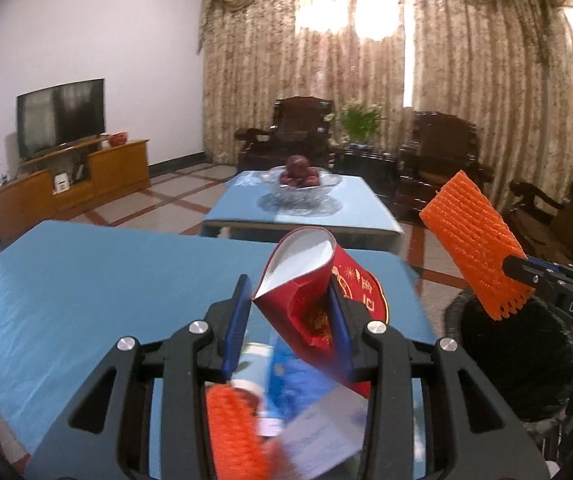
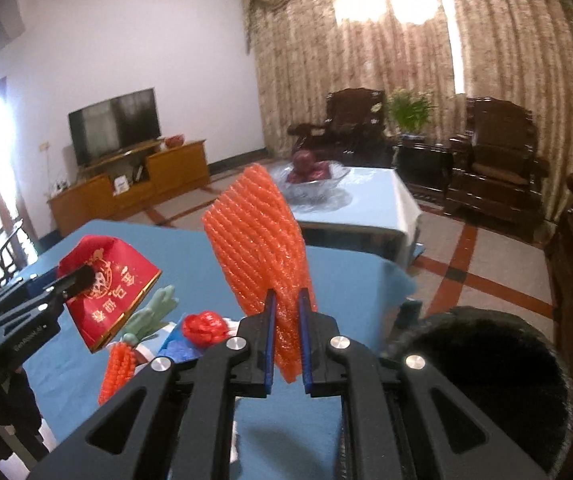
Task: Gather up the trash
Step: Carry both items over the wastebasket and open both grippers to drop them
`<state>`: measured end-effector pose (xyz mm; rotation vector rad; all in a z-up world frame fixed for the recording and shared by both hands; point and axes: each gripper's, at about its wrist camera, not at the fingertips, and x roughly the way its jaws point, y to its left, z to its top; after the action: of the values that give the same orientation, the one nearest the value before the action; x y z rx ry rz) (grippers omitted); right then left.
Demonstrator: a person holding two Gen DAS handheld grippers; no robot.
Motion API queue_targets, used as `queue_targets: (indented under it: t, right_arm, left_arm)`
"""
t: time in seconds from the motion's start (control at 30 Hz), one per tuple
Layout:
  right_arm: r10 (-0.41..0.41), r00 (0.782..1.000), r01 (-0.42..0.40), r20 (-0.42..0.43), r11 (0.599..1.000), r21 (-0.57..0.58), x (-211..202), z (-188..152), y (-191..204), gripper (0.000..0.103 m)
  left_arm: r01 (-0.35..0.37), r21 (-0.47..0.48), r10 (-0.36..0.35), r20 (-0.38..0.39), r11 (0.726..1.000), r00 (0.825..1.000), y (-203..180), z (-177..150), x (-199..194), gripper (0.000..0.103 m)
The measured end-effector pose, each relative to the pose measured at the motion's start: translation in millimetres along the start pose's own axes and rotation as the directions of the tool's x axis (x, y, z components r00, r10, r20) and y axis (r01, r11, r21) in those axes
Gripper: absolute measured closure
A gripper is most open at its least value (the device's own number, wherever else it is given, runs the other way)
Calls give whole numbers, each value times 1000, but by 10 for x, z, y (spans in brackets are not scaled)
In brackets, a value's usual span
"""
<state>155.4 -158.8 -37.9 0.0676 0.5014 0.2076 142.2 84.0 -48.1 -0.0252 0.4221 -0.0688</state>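
My left gripper (image 1: 288,286) is shut on a red paper carton (image 1: 306,312) with gold print and a white inside, lifted above the blue-clothed table (image 1: 86,280). The right gripper (image 2: 287,294) is shut on the lower end of an orange foam net sleeve (image 2: 254,232), which stands upright between its blue pads. Each view catches the other hand: the right gripper (image 1: 516,266) with its net (image 1: 474,244), and the left gripper (image 2: 84,278) with the carton (image 2: 114,292). A black bin (image 2: 482,364) gapes just right of the table.
On the table lie another orange net (image 2: 120,364), a crumpled red ball (image 2: 204,328), a green object (image 2: 154,308) and a blue wrapper (image 2: 178,348). Beyond stands a second table with a glass fruit bowl (image 1: 300,186). Dark wooden armchairs (image 1: 442,152) line the curtained wall.
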Motion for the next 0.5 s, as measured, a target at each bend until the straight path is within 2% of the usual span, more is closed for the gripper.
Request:
queue_targets:
  t: [0.2,0.5]
  right_arm:
    - [-110,994,109,6,993,40,-305,-62,-481,93]
    - [-258,964,263,-64,959,101,-392,-290,-1193,93]
  left_arm:
    - [102,45,-101,-11,994,995,-599,32,49,67]
    - [265,86,-259,-79,960,963,-1623,-82,437,67]
